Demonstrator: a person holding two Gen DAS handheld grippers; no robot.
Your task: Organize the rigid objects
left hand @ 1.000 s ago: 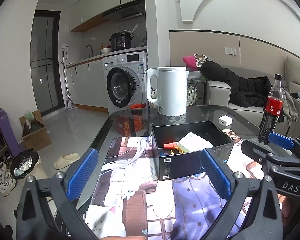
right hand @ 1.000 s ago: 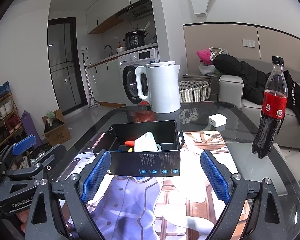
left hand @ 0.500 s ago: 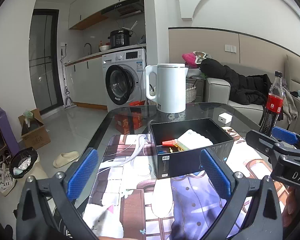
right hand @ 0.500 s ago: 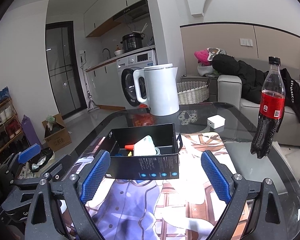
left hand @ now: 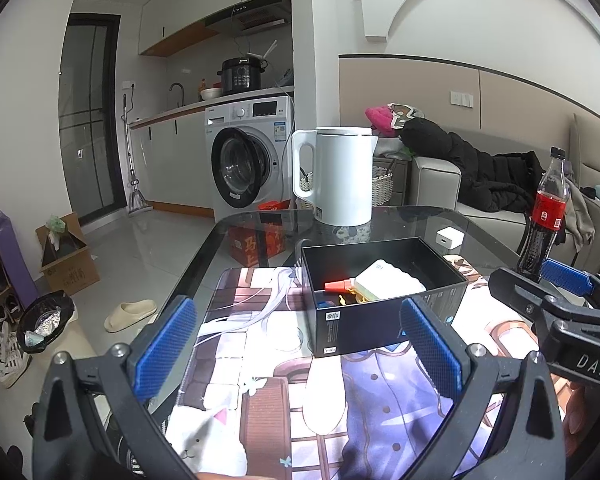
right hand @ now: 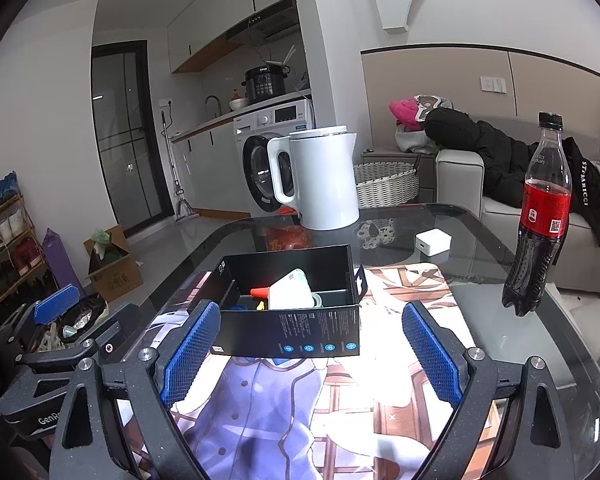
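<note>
Both grippers, left [left hand: 298, 344] and right [right hand: 310, 354], are hovering spread wide and holding nothing, just short of a black box [right hand: 290, 320] sitting on the patterned mat [right hand: 284, 412], with small items lying inside it.

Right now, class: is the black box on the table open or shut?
Open. The black box has no lid on top, and small items show inside it.
</note>
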